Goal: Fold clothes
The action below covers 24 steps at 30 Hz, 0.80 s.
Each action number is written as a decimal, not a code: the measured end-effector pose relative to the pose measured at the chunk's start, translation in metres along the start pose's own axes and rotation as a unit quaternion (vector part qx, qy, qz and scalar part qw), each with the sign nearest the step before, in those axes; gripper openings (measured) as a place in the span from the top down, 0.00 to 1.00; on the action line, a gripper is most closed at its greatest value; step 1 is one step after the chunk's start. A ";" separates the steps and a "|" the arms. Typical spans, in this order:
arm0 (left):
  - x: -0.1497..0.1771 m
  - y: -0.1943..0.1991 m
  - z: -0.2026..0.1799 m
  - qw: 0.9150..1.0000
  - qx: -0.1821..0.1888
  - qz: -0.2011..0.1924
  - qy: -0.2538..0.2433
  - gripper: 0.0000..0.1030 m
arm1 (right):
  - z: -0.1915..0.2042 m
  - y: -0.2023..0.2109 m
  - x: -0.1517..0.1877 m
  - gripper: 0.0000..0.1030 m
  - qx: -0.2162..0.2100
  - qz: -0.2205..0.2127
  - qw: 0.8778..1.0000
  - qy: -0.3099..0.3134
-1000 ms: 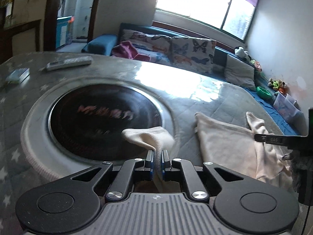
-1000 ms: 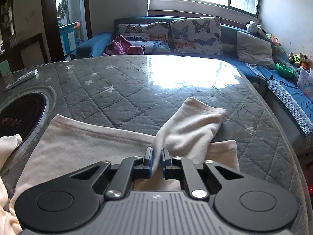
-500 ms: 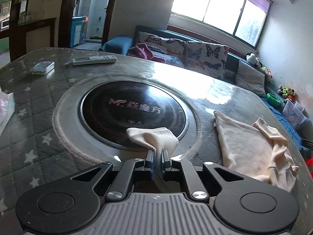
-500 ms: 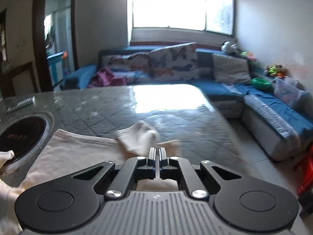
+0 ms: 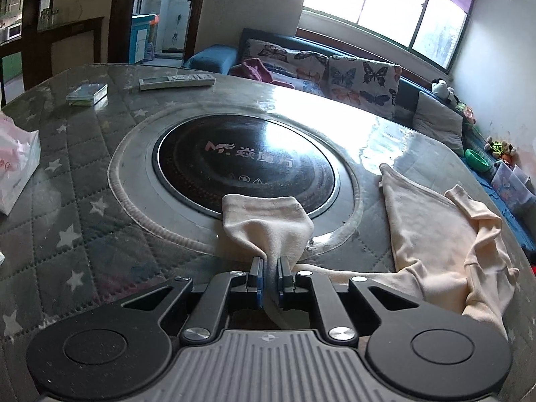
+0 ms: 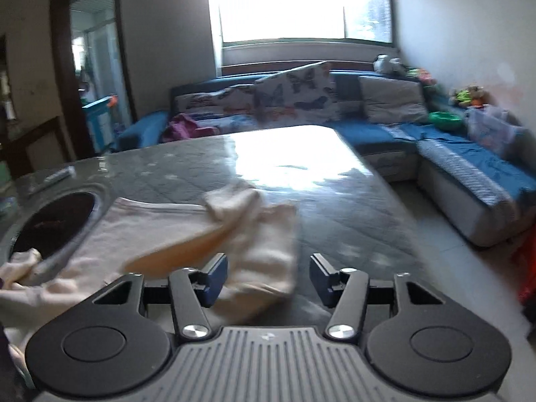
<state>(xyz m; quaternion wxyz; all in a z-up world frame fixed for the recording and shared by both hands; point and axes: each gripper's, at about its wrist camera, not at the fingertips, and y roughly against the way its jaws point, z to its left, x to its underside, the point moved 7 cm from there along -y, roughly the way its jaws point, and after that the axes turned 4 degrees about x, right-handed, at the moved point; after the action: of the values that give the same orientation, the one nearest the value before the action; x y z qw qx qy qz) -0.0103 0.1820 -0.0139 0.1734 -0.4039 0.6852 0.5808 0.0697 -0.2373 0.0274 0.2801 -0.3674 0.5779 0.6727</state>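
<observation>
Two grippers: left gripper [image 5: 269, 276] clamped on cream garment [image 5: 435, 231] sleeve near black hob [image 5: 244, 164]; right gripper [image 6: 268, 273] just opening, empty, above garment's right edge. Quilted table [image 6: 351, 214] bare rightward; sofa [image 6: 469, 167] far.

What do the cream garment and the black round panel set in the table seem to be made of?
Cream garment: soft knit, probably cotton jersey; matte, limp, wrinkles and drapes where pinched. Black round panel: likely glass or ceramic cooktop; glossy, mirrors window glare, printed logo.
</observation>
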 end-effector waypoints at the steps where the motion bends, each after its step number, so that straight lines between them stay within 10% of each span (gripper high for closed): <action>1: 0.000 0.000 0.000 1.000 -0.001 0.000 0.001 0.87 | 0.006 -0.006 -0.003 0.26 -0.007 0.000 1.000 -0.001; 9: 0.000 0.000 0.005 1.000 -0.011 0.002 0.000 0.72 | 0.045 -0.047 -0.023 0.00 -0.015 0.006 1.000 0.014; 24: -0.001 0.005 0.008 1.000 -0.016 -0.003 0.004 0.49 | 0.064 -0.086 -0.021 0.00 0.003 0.058 0.998 0.037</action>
<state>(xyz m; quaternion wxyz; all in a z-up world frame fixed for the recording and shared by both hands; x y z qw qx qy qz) -0.0149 0.1902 -0.0123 0.1657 -0.4107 0.6758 0.5892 0.1405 -0.1582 -0.0005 0.2208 -0.3569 0.6103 0.6719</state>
